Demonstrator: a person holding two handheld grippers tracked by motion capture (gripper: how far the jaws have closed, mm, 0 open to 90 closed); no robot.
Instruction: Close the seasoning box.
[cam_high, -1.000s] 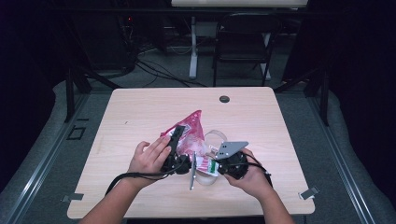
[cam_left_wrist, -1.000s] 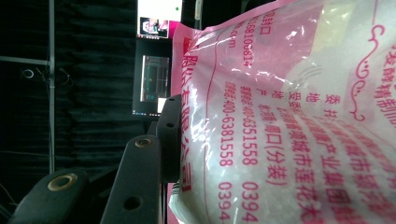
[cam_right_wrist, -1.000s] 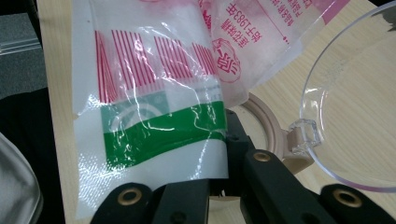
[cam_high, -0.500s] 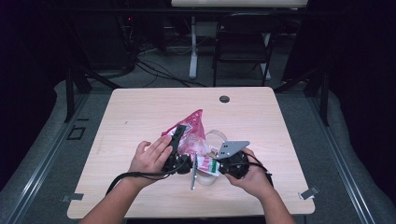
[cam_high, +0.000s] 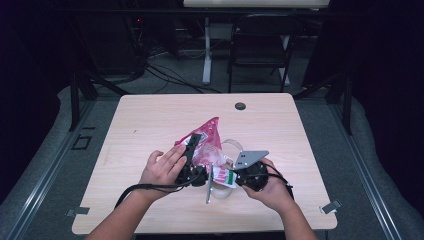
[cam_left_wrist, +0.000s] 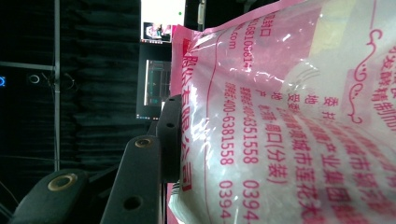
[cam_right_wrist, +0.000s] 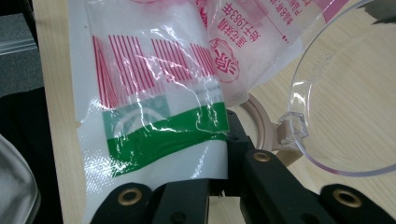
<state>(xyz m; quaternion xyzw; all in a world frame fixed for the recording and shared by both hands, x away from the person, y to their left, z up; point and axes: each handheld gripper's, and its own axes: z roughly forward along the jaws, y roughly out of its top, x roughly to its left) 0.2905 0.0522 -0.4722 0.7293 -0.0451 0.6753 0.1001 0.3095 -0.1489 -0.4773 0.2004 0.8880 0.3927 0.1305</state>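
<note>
both claws hold one pink bag (cam_high: 207, 142) above the surface (cam_high: 150, 125). our left claw (cam_high: 192, 150) is clamped partway on the bag's full pink body, and in the left claw view one black jaw lies against the film (cam_left_wrist: 299, 121). our right claw (cam_high: 231, 177) is pinched tight on the flat green-and-white end (cam_right_wrist: 154, 130). the bag's long axis runs from that pinched end near us up and away to its pink corner. a clear lid (cam_right_wrist: 345, 102) lies just beside the right claw, under the bag, so we judge any tilt should turn about the right claw's end.
</note>
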